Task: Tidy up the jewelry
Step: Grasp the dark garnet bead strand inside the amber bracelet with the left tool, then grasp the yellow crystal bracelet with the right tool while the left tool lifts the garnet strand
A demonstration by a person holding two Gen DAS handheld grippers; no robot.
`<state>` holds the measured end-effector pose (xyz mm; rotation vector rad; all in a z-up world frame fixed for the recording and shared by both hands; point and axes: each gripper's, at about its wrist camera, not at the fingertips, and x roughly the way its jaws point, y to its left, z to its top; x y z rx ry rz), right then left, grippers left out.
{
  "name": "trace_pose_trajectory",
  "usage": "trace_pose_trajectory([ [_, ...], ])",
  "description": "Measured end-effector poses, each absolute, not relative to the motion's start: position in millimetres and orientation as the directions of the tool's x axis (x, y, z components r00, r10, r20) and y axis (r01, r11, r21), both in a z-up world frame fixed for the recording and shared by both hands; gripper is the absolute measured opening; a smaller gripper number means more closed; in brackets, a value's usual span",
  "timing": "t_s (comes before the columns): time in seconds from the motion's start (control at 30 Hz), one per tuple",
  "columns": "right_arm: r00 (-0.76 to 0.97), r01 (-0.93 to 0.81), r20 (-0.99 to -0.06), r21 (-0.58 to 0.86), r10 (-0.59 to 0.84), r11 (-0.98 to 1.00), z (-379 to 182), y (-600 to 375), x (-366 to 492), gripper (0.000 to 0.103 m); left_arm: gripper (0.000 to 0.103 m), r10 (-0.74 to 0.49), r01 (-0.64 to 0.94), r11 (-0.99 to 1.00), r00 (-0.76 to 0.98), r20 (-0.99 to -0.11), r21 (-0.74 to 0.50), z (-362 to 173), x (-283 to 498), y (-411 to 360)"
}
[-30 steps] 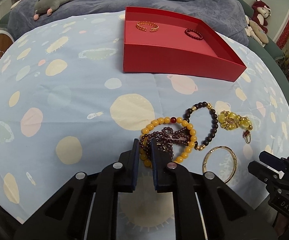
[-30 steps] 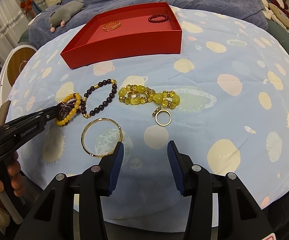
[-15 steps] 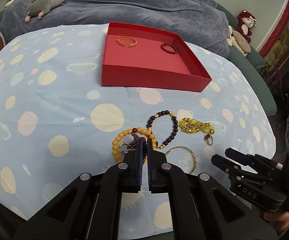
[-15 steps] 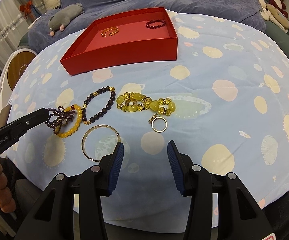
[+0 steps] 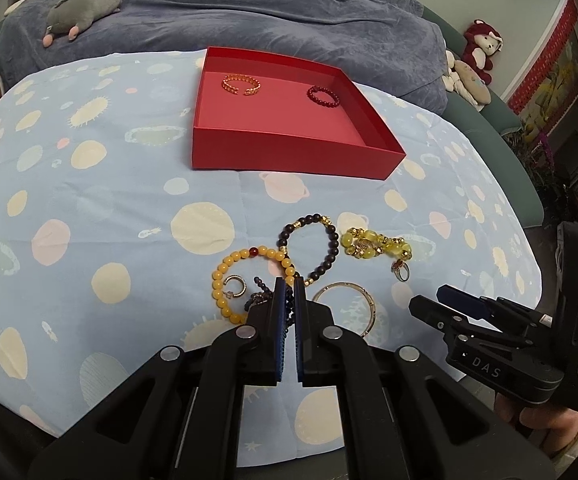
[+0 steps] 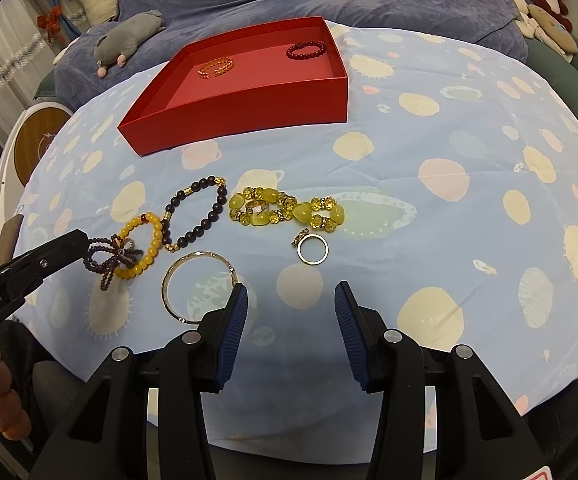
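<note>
My left gripper (image 5: 288, 286) is shut on a dark purple beaded bracelet (image 6: 109, 260) and holds it lifted just above the cloth, over the yellow beaded bracelet (image 5: 249, 260); it also shows in the right wrist view (image 6: 83, 240). My right gripper (image 6: 289, 300) is open and empty near the table's front edge, beside a gold bangle (image 6: 197, 284). A dark bead bracelet (image 6: 197, 216), a yellow crystal bracelet (image 6: 289, 210) and a gold ring (image 6: 312, 250) lie on the cloth. The red tray (image 5: 289, 152) holds a gold chain bracelet (image 5: 241, 84) and a red bead bracelet (image 5: 321, 96).
A small silver ring (image 5: 235, 286) lies inside the yellow bracelet's loop. The table has a blue spotted cloth (image 6: 449, 160). A grey plush toy (image 5: 81, 4) lies on the blue sofa behind. Soft toys (image 5: 481, 44) sit at the back right.
My left gripper has closed on the purple bracelet and lifted it up and back off the yellow bracelet, uncovering the small silver ring. The right gripper has hardly moved.
</note>
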<state>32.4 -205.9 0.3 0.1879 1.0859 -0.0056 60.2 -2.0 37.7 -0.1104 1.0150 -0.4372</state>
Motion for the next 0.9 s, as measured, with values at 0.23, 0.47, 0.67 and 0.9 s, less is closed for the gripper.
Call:
trace_pose_trajectory([
  [0.23,0.468,0.098,-0.879,0.152,0.089,0.984,0.2,-206.6,32.3,0.045,0.036,-0.452,0.295,0.887,0.399,-0.798,-0.355,26.1,50.3,-7.9],
  [0.47,0.467,0.101,-0.879,0.156,0.091,0.983,-0.7,-207.1,31.2,0.045,0.039,-0.366,0.209,0.929,0.415,-0.833,-0.304,14.1,57.0,4.8],
  [0.67,0.464,0.098,-0.881,0.155,0.092,0.983,-2.0,-207.3,30.8,0.045,0.039,-0.341,0.212,0.937,0.380,-0.860,-0.278,-2.6,60.8,-0.9],
  [0.9,0.463,0.098,-0.881,0.156,0.093,0.983,-2.6,-208.4,31.2,0.045,0.034,-0.335,0.234,0.936,0.367,-0.868,-0.262,-13.5,63.3,-14.2],
])
